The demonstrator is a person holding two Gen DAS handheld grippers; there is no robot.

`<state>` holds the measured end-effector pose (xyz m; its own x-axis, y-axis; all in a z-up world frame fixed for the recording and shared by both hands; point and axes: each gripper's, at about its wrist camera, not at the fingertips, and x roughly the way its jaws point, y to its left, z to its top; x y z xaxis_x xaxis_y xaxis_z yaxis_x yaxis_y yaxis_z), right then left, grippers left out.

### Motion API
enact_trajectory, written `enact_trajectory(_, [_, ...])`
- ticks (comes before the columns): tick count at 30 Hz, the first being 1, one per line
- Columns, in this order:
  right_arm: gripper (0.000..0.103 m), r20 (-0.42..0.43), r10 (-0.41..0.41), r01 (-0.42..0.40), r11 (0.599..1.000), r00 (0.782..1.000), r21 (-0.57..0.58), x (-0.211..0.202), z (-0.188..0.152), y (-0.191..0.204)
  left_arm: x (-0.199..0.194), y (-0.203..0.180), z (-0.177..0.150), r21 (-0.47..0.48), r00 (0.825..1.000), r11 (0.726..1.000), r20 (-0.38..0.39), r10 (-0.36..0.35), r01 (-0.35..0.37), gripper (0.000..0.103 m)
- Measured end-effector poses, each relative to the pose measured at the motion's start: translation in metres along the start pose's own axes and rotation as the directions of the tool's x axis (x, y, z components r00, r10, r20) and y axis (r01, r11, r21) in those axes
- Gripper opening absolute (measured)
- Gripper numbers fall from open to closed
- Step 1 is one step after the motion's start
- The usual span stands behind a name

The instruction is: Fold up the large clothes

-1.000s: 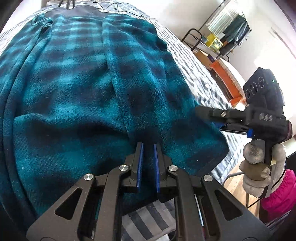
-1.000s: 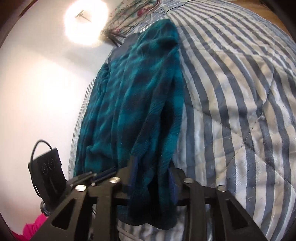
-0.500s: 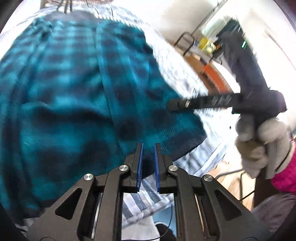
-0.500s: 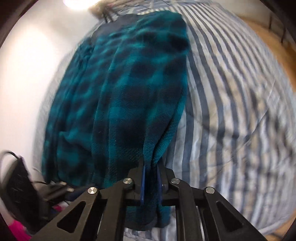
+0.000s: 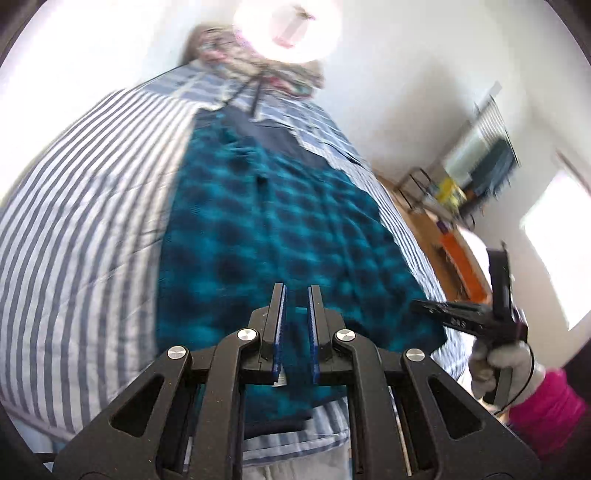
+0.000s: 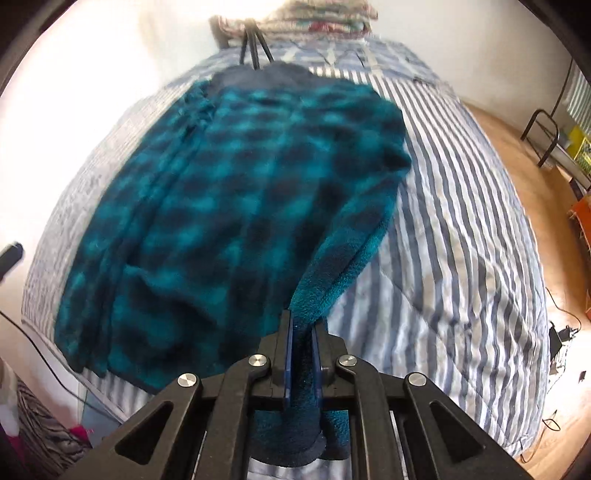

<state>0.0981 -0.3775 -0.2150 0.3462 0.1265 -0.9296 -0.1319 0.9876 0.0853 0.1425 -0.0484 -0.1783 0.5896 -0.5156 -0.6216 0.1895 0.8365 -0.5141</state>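
Observation:
A large teal and black plaid fleece garment lies lengthwise on a bed with a blue and white striped quilt. It also fills the right wrist view. My left gripper hovers above the garment's near end with a narrow gap between its blue pads and nothing in it. My right gripper is shut on the garment's right edge, which rises in a ridge into the jaws. The right gripper also shows in the left wrist view, by the garment's right corner.
A dark tripod and a patterned pillow pile stand at the head of the bed. A metal rack with clothes and an orange box are right of the bed on the wooden floor. Cables lie on the floor.
My left gripper has pulled back off the garment and tilted up, so the whole bed shows. My right gripper has closed on the garment's edge and drawn it toward the foot of the bed.

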Motion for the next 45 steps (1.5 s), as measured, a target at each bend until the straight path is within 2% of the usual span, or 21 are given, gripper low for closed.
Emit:
enact_trajectory(2, [0.006,0.036,-0.028,0.030,0.999,0.999,-0.041,-0.008,0.005,0.018,-0.003,0.012,0.002,-0.039,1.000,0.999,-0.002,-0.012,0.012,0.008])
enact_trajectory(6, [0.006,0.097,-0.066,0.082,0.981,0.993,-0.174,-0.016,0.008,0.069,-0.013,0.012,0.005,-0.022,0.999,0.999,0.032,-0.023,0.024,0.008])
enact_trajectory(9, [0.006,0.132,-0.099,0.137,0.937,0.986,-0.322,-0.009,0.006,0.121,-0.019,0.010,0.007,-0.025,0.998,0.999,0.056,-0.026,0.027,0.008])
enact_trajectory(12, [0.006,0.117,-0.093,0.135,0.894,0.989,-0.428,0.009,-0.001,0.161,-0.021,0.014,0.011,-0.051,0.998,0.998,0.066,-0.025,0.028,0.008])
enact_trajectory(13, [0.006,0.110,-0.096,0.137,0.869,0.989,-0.476,0.018,-0.006,0.177,-0.021,0.017,0.012,-0.059,0.997,0.998,0.070,-0.019,0.024,0.008])
enact_trajectory(17, [0.006,0.053,-0.106,0.117,0.819,0.993,-0.561,0.051,-0.021,0.199,-0.021,0.023,0.014,-0.079,0.997,0.997,0.071,-0.004,0.009,0.008])
enact_trajectory(19, [0.006,0.023,-0.102,0.097,0.825,0.995,-0.557,0.063,-0.027,0.196,-0.018,0.024,0.015,-0.080,0.998,0.997,0.066,0.000,0.006,0.008])
enact_trajectory(21, [0.007,0.011,-0.059,0.055,0.840,0.998,-0.539,0.063,-0.026,0.187,-0.015,0.024,0.015,-0.078,0.998,0.997,0.059,0.003,0.002,0.008])
enact_trajectory(22, [0.013,0.001,-0.034,0.030,0.850,0.999,-0.525,0.061,-0.024,0.184,-0.013,0.023,0.015,-0.077,0.999,0.997,0.053,0.003,0.001,0.008])
enact_trajectory(24, [0.026,-0.045,0.068,-0.081,0.879,0.997,-0.470,0.050,-0.019,0.168,-0.009,0.020,0.014,-0.067,0.999,0.998,0.046,0.004,-0.001,0.008])
enact_trajectory(28, [0.033,-0.048,0.239,-0.239,0.896,0.970,-0.375,0.014,-0.011,0.138,0.001,0.010,0.012,-0.032,1.000,0.999,0.020,0.001,-0.001,0.008])
enact_trajectory(29, [0.039,-0.038,0.260,-0.256,0.899,0.965,-0.356,0.007,-0.009,0.129,0.005,0.007,0.011,-0.025,1.000,1.000,0.010,-0.001,0.001,0.008])
enact_trajectory(32, [0.044,0.008,0.324,-0.310,0.912,0.946,-0.270,-0.014,0.001,0.095,0.021,-0.006,0.006,0.009,0.999,1.000,-0.035,-0.013,0.014,0.008])
enact_trajectory(35, [0.044,0.062,0.331,-0.314,0.930,0.942,-0.189,-0.022,0.016,0.062,0.039,-0.023,0.000,0.058,0.997,0.998,-0.080,-0.025,0.029,0.008])
enact_trajectory(37, [0.044,0.085,0.313,-0.299,0.943,0.946,-0.142,-0.016,0.026,0.043,0.049,-0.032,-0.005,0.089,0.994,0.995,-0.106,-0.032,0.042,0.008])
enact_trajectory(40, [0.045,0.106,0.322,-0.318,0.947,0.941,-0.052,0.001,0.046,0.014,0.069,-0.047,-0.010,0.123,0.988,0.991,-0.148,-0.041,0.059,0.008])
enact_trajectory(45, [0.056,0.137,0.335,-0.345,0.937,0.932,0.055,0.029,0.072,-0.020,0.106,-0.067,-0.009,0.149,0.974,0.984,-0.217,-0.059,0.093,0.008])
